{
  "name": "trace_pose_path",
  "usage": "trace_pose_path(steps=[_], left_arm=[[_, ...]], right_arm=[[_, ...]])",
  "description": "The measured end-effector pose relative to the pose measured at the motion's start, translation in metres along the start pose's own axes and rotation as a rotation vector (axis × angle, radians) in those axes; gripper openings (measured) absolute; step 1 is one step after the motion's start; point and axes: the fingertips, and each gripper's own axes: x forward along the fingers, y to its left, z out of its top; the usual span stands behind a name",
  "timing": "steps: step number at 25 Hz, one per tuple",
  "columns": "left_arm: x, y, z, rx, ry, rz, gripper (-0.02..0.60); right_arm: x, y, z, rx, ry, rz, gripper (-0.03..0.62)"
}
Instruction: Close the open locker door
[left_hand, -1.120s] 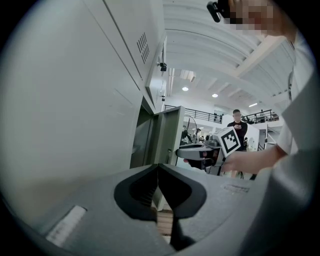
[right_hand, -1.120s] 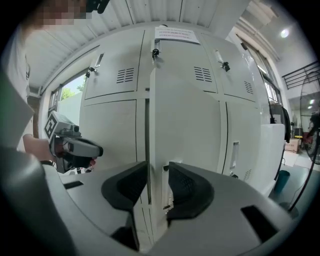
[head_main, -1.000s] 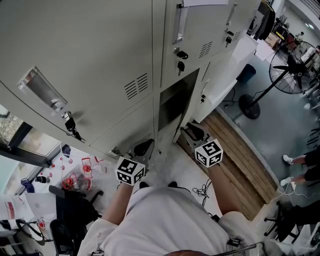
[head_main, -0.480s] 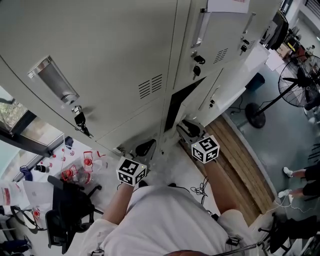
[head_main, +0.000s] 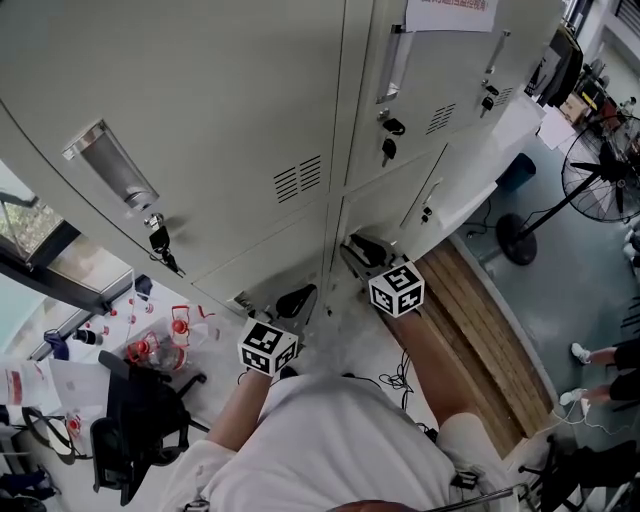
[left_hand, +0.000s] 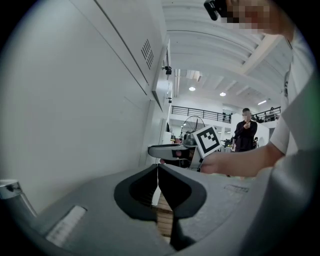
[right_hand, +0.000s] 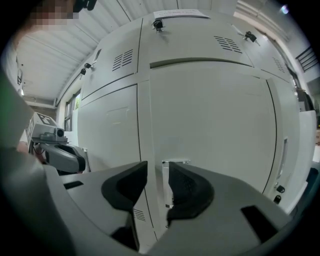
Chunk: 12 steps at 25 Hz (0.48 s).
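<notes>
Finishing the push looks to be the step in hand. The lower locker door (head_main: 378, 222) in the middle column lies flush, or very nearly so, against its frame, with no dark gap showing along its left edge. The right hand-held gripper (right_hand: 157, 167) faces that edge with its jaws apart, the door's metal handle (right_hand: 168, 187) showing between them; contact cannot be made out. The left hand-held gripper (left_hand: 158, 170) is closed on nothing, beside the neighbouring column. Next, probably a firm press to latch it.

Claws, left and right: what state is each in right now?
Left claw: closed, holding nothing.
Right claw: open, empty, facing the locker door.
</notes>
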Motion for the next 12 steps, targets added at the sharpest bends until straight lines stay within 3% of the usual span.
trace_pose_path(steps=[12], left_arm=[[-0.002,0.001,0.0,0.0,-0.001,0.012,0.015]], right_arm=[[0.014,-0.001,0.007,0.035,-0.007,0.04,0.132]])
